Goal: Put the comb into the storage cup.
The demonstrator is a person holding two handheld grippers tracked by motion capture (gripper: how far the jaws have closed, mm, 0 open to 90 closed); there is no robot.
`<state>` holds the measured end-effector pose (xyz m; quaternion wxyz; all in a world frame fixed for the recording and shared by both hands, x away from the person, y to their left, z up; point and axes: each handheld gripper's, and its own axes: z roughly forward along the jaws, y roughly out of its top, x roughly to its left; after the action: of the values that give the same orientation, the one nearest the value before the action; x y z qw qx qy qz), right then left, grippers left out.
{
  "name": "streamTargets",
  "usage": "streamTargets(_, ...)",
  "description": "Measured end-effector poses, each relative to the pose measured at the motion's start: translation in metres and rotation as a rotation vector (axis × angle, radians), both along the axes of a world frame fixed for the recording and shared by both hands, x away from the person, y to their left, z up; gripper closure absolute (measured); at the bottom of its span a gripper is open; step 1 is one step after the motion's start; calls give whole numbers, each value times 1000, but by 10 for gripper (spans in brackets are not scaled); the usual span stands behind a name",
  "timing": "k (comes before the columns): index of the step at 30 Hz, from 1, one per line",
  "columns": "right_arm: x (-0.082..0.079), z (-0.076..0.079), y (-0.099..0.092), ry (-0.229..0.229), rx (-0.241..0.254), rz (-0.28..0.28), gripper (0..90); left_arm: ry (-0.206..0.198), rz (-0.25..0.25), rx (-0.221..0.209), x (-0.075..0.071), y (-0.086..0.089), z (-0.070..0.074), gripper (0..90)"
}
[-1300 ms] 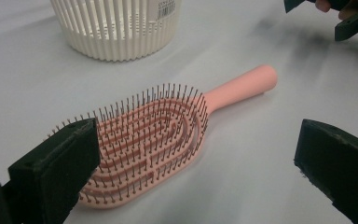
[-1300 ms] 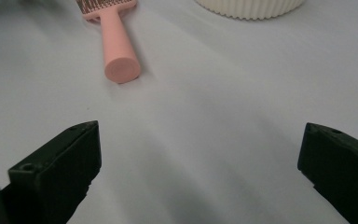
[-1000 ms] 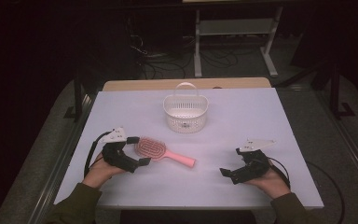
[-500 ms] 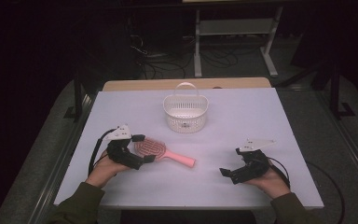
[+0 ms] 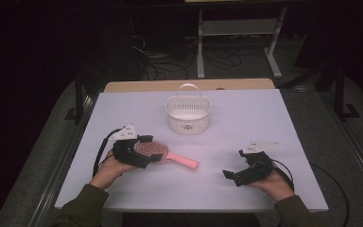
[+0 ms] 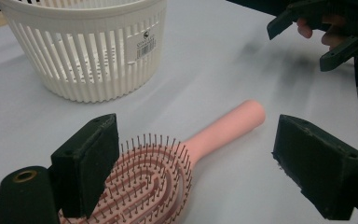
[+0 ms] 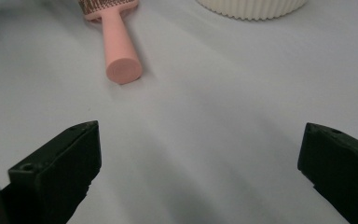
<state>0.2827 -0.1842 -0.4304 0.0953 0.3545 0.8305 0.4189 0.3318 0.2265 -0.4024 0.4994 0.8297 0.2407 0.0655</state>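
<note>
The pink hairbrush (image 5: 163,153) is lying flat on the white table (image 5: 264,123), left of centre in the high view, bristles facing up, with its handle pointing toward the lower right of that frame. The white slatted basket (image 5: 187,115) is standing above it in the frame, near but apart.

**Claw state.** The left claw (image 5: 147,148) is sitting over the brush head. In the left gripper view its jaws have just been closing, with the brush head (image 6: 144,186) lying between them; the left pad (image 6: 86,163) is at the head's edge, while the right pad is standing well clear of it, so the claw is released and no grip is made yet. The right claw (image 5: 230,176) is resting low on the table at the lower right of the high view, jaws spread wide and grasping nothing.

**Handling judgement.**
- Weight: the brush is probably light moulded plastic.
- Stiffness: the handle (image 7: 120,49) and head frame are looking rigid; the bristles are likely flexing under pressure.
- Surface: the smooth, round handle may be slippery and may roll between flat pads.
- Fragility: low, although squeezing the bristles is risking bent pins.

**Recommended hold.** Close across the rim of the oval head, edge to edge, or at the neck where the handle is meeting the head. Avoid pressing down onto the bristle field.
</note>
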Motion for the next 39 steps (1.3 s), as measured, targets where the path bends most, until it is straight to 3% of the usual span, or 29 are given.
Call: streamTargets(39,1,0,0,3,12,1,0,2,9,-11,14,-38,1,496)
